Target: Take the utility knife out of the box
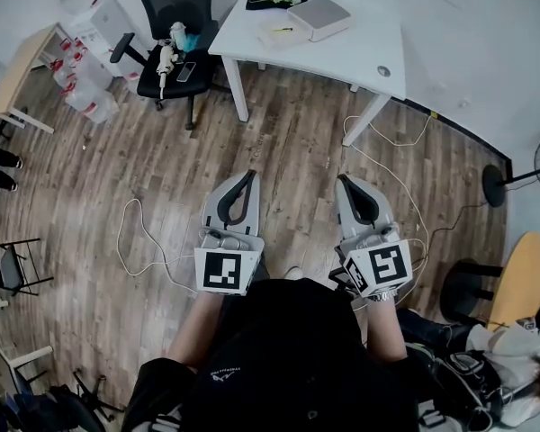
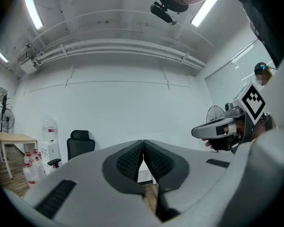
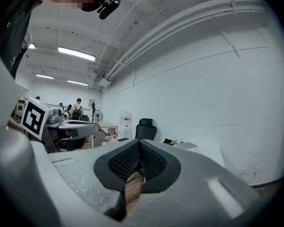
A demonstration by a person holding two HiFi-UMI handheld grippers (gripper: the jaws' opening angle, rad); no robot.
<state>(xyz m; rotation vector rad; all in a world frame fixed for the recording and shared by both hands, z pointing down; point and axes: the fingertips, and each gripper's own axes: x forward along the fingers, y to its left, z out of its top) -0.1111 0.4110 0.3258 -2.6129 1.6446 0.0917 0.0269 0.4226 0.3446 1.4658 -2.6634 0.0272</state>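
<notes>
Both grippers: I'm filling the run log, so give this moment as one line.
phase: not started | left gripper: shut, empty | right gripper: shut, empty | grey box: on white table, far ahead, untouched

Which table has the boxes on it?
The white rectangular table ahead, holding a grey box and a flat pale box; the wooden desk at left and round wooden table at right show none.

— Where is the box point(image 1: 319, 16) sitting?
— On the table point(image 1: 360, 57), toward its far edge; the office chair point(image 1: 175, 25) is standing just left.
— And nearer?
— The left gripper point(image 1: 250, 175) and right gripper point(image 1: 343, 179) are hanging side by side over the floor point(image 1: 288, 133), well short of the table.
</notes>
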